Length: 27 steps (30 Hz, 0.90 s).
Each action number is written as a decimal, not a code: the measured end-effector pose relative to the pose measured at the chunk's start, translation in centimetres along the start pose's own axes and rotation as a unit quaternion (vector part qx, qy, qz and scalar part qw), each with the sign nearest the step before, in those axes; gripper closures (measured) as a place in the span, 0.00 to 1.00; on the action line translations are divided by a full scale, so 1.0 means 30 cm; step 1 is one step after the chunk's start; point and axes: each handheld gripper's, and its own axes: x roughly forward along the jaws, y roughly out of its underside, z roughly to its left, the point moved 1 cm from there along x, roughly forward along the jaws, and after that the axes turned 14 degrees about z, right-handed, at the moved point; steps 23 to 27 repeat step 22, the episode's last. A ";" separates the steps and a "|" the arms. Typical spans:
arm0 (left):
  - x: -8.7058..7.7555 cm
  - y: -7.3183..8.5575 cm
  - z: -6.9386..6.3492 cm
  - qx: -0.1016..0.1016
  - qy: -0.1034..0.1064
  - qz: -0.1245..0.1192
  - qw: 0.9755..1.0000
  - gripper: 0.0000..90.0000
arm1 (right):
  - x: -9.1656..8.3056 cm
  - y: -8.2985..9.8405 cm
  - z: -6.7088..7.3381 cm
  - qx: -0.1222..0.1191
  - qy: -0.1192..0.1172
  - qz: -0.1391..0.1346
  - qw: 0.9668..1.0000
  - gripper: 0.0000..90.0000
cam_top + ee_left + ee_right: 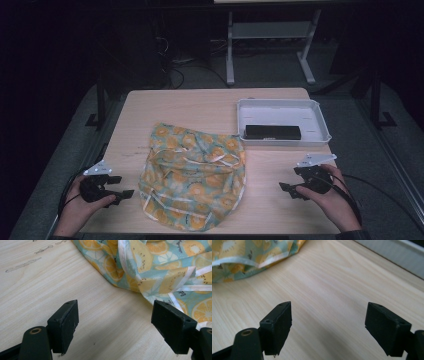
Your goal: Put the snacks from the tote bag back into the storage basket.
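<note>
I am looking down at a pale wooden table (165,105) with a crumpled cloth (194,175) lying in its middle. The cloth is light blue-green, printed with orange and kiwi slices, and edged with white tape; it sits in a loose heap with folds and hems showing on top.

I hold my left gripper (126,193) low at the near left of the table, just beside the cloth's left edge but not touching it. In the left gripper view its two black jaws stand wide apart with bare wood between them, and the cloth (160,270) rises ahead and to the right, its nearest fold close to the right-hand jaw. I judge this hand is set there, released, so it can close on the cloth's near edge.

My right gripper (286,189) rests at the near right, farther from the cloth, with a stretch of bare table between them. In the right gripper view its jaws are also spread and grasping nothing; the cloth (249,257) lies well ahead at upper left.

A white tray (320,107) sits at the far right of the table, holding a flat black object (272,132), apart from the cloth and both grippers.
</note>
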 end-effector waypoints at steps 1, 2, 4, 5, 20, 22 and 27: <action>0.000 0.000 0.000 0.001 0.000 0.001 1.000 0.24 | 0.001 0.007 -0.002 -0.002 0.003 -0.001 1.000 0.23; 0.000 0.000 0.000 0.001 0.000 0.001 1.000 0.24 | -0.001 0.013 0.000 0.002 0.000 0.002 1.000 0.23; 0.001 0.000 0.000 0.001 -0.001 0.001 1.000 0.24 | -0.001 0.023 -0.001 0.003 0.000 0.003 1.000 0.23; 0.001 0.001 0.000 0.001 -0.002 0.001 1.000 0.24 | -0.001 0.025 -0.001 0.003 0.000 0.002 1.000 0.23; 0.003 0.000 -0.003 0.004 -0.003 0.004 1.000 0.24 | 0.002 0.030 -0.002 -0.002 0.005 0.007 1.000 0.22; 0.004 -0.003 -0.003 0.004 -0.004 0.003 1.000 0.24 | 0.001 0.028 -0.002 -0.005 0.007 0.004 1.000 0.22; 0.004 -0.003 -0.003 0.004 -0.004 0.003 1.000 0.24 | 0.001 0.028 -0.002 -0.005 0.007 0.004 1.000 0.22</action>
